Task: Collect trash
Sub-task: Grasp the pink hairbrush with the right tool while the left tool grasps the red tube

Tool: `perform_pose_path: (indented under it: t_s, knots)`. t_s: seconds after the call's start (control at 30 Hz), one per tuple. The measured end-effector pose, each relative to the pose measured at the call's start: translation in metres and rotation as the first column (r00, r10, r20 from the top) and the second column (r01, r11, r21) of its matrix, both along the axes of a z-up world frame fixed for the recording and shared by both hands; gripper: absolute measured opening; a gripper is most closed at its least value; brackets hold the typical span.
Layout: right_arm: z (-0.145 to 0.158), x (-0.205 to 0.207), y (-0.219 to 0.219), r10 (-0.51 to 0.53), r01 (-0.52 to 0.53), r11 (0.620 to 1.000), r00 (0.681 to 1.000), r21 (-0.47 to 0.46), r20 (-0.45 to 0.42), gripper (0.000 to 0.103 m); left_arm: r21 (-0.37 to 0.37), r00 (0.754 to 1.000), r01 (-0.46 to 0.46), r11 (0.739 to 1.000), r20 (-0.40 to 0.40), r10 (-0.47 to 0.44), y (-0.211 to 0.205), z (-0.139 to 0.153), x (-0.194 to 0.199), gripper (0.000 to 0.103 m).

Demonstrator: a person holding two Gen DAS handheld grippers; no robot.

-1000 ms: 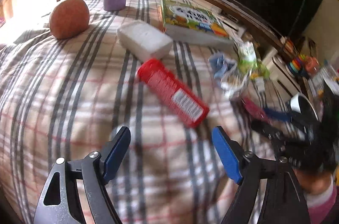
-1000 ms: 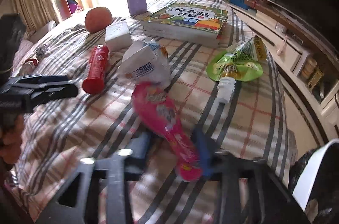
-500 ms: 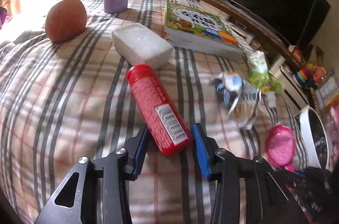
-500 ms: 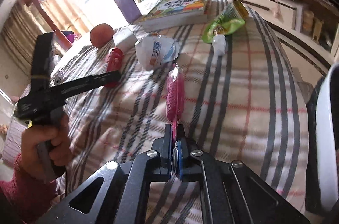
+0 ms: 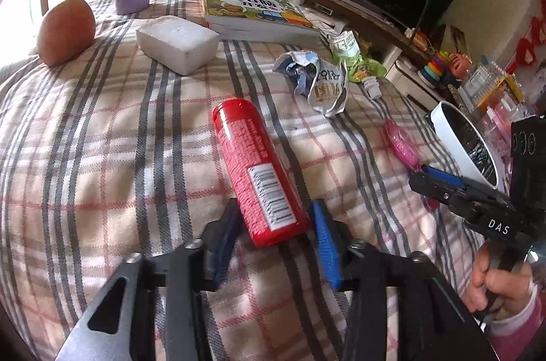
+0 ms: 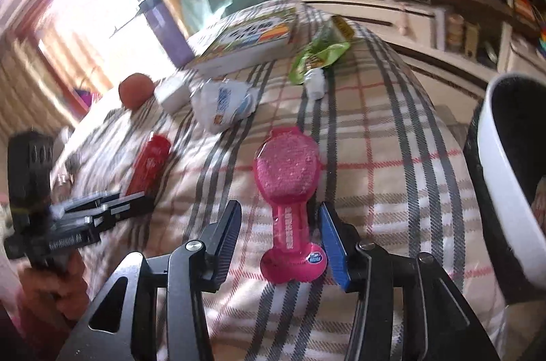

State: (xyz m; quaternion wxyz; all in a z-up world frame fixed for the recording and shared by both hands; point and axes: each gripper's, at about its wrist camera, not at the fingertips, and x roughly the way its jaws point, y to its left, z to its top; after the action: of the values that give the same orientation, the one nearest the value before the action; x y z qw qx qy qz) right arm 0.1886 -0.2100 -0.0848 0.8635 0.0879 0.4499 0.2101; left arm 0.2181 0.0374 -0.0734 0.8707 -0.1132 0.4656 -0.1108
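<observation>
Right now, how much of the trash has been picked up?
Nothing looks collected yet. The left tool straddles the red tube, the right tool the pink pouch, neither gripped. The crumpled wrapper and green pouch lie on the blanket, waiting.

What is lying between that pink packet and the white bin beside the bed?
Nothing visible. The pink packet sits between the right tool's open fingers, and only bare plaid blanket lies between it and the white bin at the bed's edge.
</observation>
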Motion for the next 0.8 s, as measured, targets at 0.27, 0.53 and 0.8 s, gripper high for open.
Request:
perform_pose_path:
  t_s: [0.27,0.53,0.8]
  knots:
    - [-0.003,0.004,0.006,-0.087,0.088,0.996,0.996,-0.029,0.028,0.046,0.044,0.999,-0.022,0.999,0.049,0.02,-0.012,-0.005,0.0,0.069]
    - [-0.003,-0.007,0.016,-0.092,0.097,0.987,0.995,-0.125,0.049,0.024,0.099,0.997,-0.014,0.995,0.071,0.007,-0.018,-0.004,-0.006,0.044]
    - [0.002,-0.023,-0.005,-0.093,0.094,0.995,0.995,-0.02,0.032,0.021,0.026,0.998,-0.003,1.0,0.065,0.002,-0.02,0.006,-0.025,0.036]
